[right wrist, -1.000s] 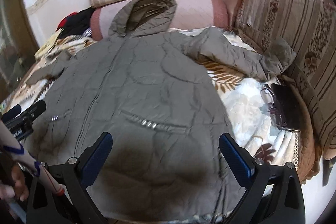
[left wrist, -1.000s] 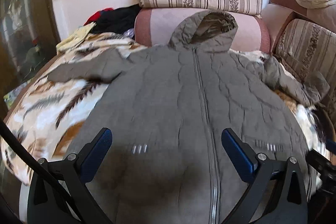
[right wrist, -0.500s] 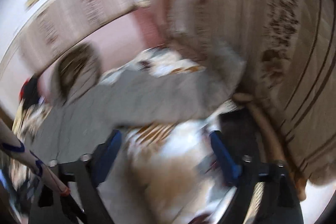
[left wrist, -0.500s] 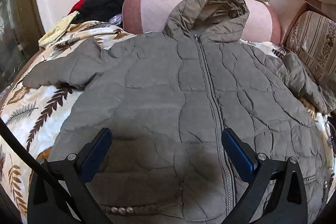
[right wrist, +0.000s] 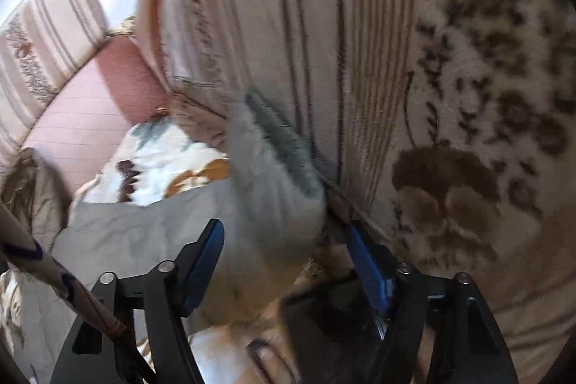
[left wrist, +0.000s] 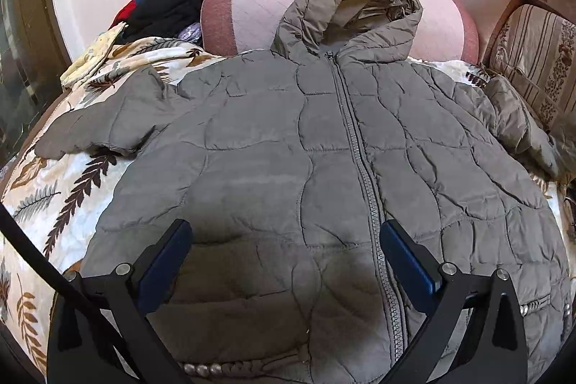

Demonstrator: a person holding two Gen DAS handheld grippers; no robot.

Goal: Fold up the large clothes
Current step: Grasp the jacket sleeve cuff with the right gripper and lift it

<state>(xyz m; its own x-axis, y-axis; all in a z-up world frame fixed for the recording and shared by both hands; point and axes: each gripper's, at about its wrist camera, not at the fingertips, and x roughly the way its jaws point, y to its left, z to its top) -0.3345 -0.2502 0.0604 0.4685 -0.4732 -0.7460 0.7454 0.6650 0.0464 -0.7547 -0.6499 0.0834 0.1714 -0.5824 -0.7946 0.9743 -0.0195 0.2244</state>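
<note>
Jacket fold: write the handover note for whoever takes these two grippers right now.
Left gripper: open, empty, above the jacket's lower front.
Right gripper: jaws closing around the end of the jacket's sleeve by the striped cushion; pads not yet pressing.
Jacket: flat on the leaf-print blanket, zipped, front up, hood against the pink bolster, both sleeves spread out.
Done: jacket laid out.
Left: every fold; probably sleeves in first.
</note>
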